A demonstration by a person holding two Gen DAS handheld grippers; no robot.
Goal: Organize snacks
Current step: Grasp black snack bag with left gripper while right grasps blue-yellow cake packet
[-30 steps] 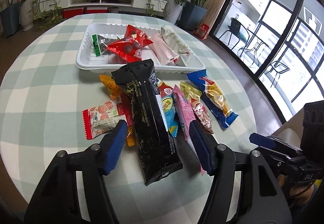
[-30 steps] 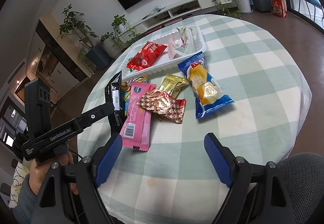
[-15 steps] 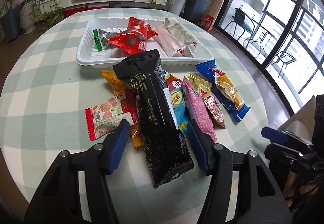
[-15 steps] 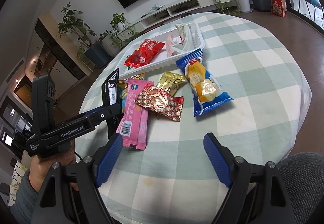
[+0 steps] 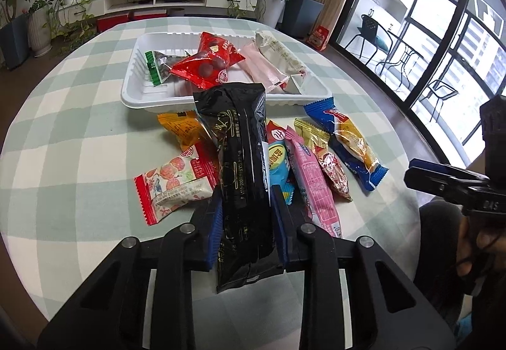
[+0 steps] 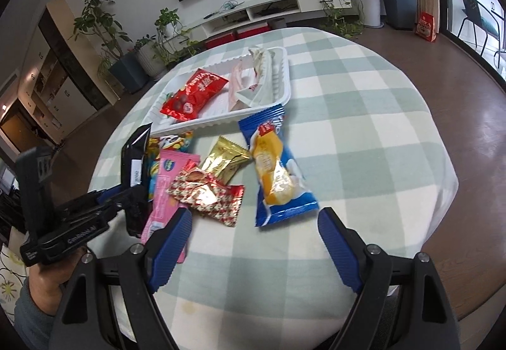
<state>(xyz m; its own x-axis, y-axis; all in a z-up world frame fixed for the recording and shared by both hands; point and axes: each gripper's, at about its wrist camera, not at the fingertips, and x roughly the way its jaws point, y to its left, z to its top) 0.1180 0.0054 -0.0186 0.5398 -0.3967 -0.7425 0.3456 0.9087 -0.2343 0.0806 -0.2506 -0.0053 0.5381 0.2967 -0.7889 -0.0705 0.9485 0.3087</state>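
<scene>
My left gripper is shut on a long black snack packet, its far end raised toward the white tray. It also shows in the right wrist view. The tray holds a red packet, a green-edged one, a pink one and a cream one. Loose snacks lie in front of it: a blue-and-orange packet, a pink bar, a gold packet and a red-patterned foil packet. My right gripper is open and empty, just short of these.
The round table has a green-and-white checked cloth. A red-and-white packet and an orange packet lie left of the black one. The left gripper's body sits at the table's left edge. Floor lies beyond the rim.
My left gripper has closed on the black packet and lifted its far end. My right gripper has moved slightly closer to the loose snacks, still open.
</scene>
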